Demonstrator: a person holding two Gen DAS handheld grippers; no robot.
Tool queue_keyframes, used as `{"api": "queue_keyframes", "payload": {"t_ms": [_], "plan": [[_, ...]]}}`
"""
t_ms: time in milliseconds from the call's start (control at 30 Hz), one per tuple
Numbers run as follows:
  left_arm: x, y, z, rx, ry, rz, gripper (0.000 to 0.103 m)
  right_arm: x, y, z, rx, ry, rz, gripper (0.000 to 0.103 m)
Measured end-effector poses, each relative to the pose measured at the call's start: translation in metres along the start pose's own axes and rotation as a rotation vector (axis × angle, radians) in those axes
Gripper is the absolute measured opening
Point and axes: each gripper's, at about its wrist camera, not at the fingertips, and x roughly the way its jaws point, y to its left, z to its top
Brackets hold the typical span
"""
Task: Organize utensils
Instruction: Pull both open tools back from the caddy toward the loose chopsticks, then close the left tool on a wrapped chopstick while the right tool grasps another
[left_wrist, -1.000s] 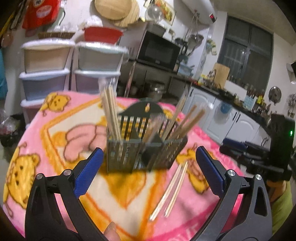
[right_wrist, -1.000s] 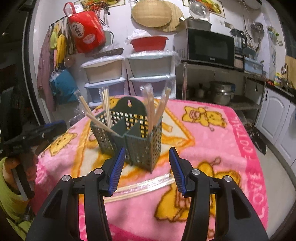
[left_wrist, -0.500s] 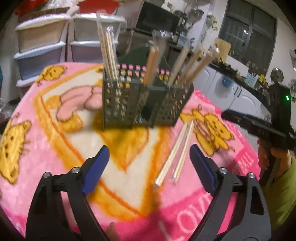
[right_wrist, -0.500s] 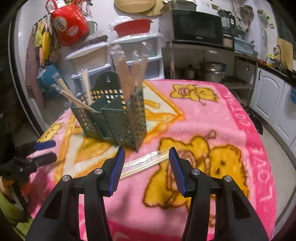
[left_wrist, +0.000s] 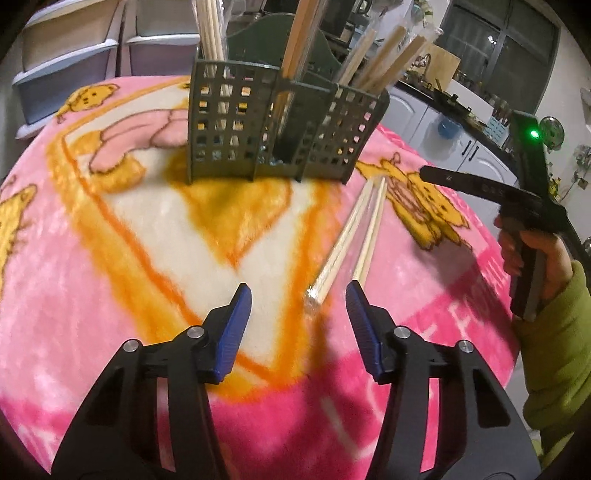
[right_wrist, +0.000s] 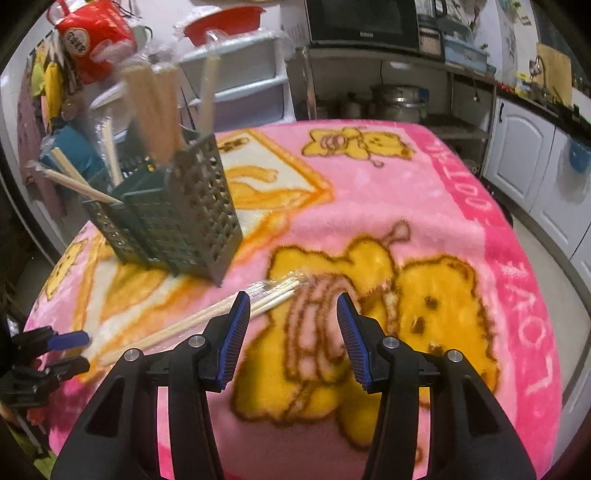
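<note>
A dark green slotted utensil caddy (left_wrist: 280, 122) stands on the pink blanket and holds several wrapped chopstick pairs; it also shows in the right wrist view (right_wrist: 173, 221). One wrapped pair of wooden chopsticks (left_wrist: 351, 236) lies flat on the blanket in front of the caddy, also seen in the right wrist view (right_wrist: 207, 317). My left gripper (left_wrist: 297, 295) is open and empty, low over the blanket, with the near end of the chopsticks between its fingers. My right gripper (right_wrist: 291, 306) is open and empty, just right of the chopsticks' far end.
The table is covered by a pink bear-print blanket (right_wrist: 424, 206). Plastic drawer units (left_wrist: 74, 55) stand behind the table. A shelf with a microwave (right_wrist: 362, 22) and white cabinets (right_wrist: 524, 147) are at the back right. The right hand and its gripper (left_wrist: 524, 214) show in the left wrist view.
Both grippers have dropped lower and moved toward the loose chopsticks on the blanket. The left gripper's fingers have narrowed but stay open. The chopsticks have not moved.
</note>
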Motion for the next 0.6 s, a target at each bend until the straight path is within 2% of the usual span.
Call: {"api": "queue_keyframes", "payload": {"t_ms": [133, 300, 467, 600], "plan": [[0.005, 0.000, -0.003, 0.001, 0.020, -0.008, 0.038, 0.021, -0.005, 0.006, 0.020, 0.035, 0.012, 0.042], [0.010, 0.000, -0.003, 0.004, 0.031, -0.005, 0.036, 0.047, -0.014, 0.014, 0.083, 0.072, 0.054, 0.038], [0.011, 0.000, -0.003, 0.005, 0.035, -0.006, 0.036, 0.065, -0.020, 0.020, 0.118, 0.097, 0.056, 0.033], [0.012, 0.001, -0.003, 0.002, 0.036, 0.000, 0.031, 0.076, -0.023, 0.020, 0.131, 0.113, 0.049, 0.023]]}}
